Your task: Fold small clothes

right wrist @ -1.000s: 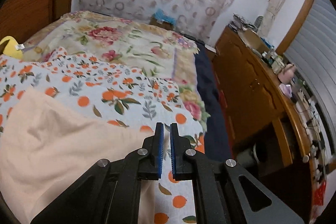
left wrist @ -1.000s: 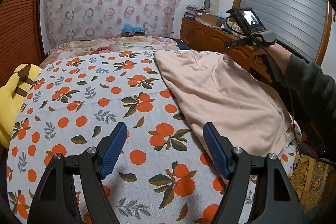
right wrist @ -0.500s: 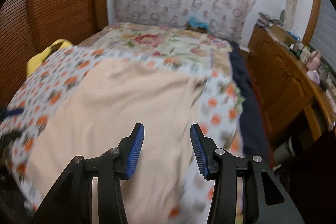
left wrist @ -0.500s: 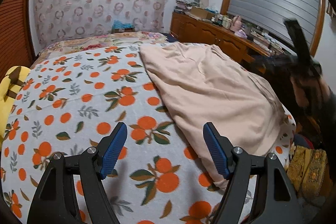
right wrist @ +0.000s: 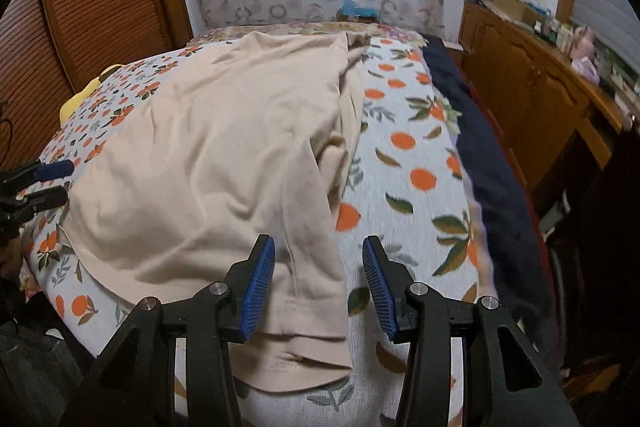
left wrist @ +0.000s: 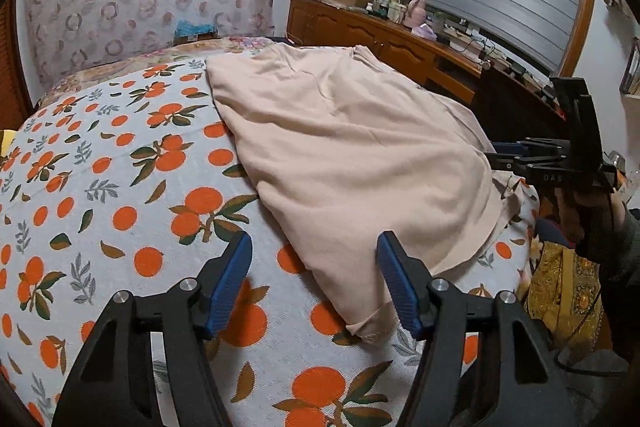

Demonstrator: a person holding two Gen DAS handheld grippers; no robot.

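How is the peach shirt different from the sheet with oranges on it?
The peach shirt is one plain colour, while the orange-print sheet is white with oranges and leaves. The shirt is rumpled and doubled over at its right side; the sheet lies smooth. The shirt is smaller and lies on top; the sheet spreads past it on both sides. Both are soft cloth on the bed.

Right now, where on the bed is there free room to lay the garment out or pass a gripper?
Free: the orange-print sheet from the beige garment's left edge out to the yellow cushion, and a narrower strip between the garment and the dark blanket. Crowded: the near corners, where the left gripper, closing, and right gripper straddle the hems.
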